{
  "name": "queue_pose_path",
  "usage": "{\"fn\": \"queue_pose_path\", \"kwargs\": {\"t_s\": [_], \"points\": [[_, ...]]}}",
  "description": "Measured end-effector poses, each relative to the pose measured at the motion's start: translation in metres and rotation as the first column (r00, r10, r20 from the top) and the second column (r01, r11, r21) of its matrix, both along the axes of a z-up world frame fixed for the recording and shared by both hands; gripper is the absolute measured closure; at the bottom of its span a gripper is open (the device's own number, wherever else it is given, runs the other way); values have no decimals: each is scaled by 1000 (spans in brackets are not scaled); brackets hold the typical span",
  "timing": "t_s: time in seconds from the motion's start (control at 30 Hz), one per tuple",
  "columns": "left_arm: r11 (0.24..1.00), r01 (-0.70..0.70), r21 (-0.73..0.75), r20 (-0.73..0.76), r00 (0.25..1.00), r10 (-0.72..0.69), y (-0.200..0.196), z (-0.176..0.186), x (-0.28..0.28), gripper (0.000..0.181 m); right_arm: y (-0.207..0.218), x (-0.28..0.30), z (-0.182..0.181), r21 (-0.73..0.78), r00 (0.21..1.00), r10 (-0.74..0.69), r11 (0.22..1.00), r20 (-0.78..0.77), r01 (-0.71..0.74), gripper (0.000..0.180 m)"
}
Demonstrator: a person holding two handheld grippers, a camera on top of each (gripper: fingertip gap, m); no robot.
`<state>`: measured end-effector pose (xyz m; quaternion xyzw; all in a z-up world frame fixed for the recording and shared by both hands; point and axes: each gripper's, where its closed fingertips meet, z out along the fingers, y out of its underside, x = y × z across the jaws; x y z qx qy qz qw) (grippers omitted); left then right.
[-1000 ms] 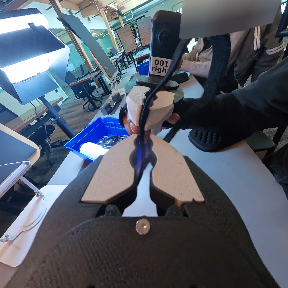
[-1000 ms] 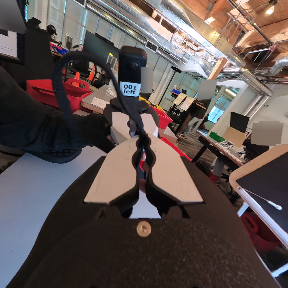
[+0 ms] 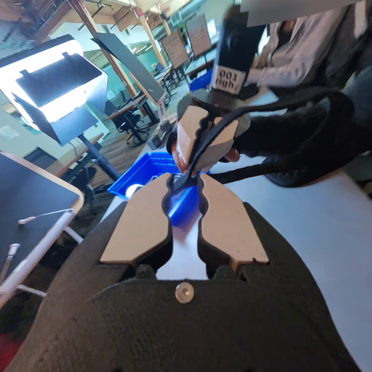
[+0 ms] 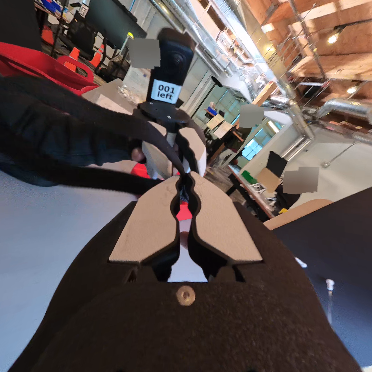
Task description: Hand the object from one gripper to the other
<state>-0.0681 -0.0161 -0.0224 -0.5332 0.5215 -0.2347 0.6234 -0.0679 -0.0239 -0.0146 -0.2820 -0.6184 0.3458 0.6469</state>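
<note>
Left wrist view, L to R: a lit softbox [image 3: 50,80] is seen upper left, a blue bin [image 3: 145,171] at centre on the white surface [image 3: 291,231]. The left gripper [image 3: 184,181] is seen w/ fingers parted, a clear gap between them; the black strap [image 3: 203,149] just reaches the tip of its left finger, nothing clamped. Centre-right, the strap runs up between the right gripper's [image 3: 198,161] fingers, which are clenched on it.

Right wrist view, L to R: the strap loops in from mid-left and is pinched at the near fingertips, centre frame; the far gripper beyond appears spread.

Progress, as judged: the transfer is largely done — the strap is held by the right only. What is left: separation of the two, strap carried clear.
</note>
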Motion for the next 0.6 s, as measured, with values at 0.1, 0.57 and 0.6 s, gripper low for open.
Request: {"fn": "queue_pose_path", "kwargs": {"t_s": [0.1,0.57,0.6], "points": [[964,128,-235,222,972,-75,0,18,-15,147,4,3,10,81,996,-62,994,-71,68,177],[601,453,-658,565,825,-3,27,4,-2,171,9,-17,-17,622,942,-323,721,-90,306,176],[642,431,-634,558,830,-6,28,5,-4,176,11,-18,-18,608,940,-333,730,-81,311,175]]}}
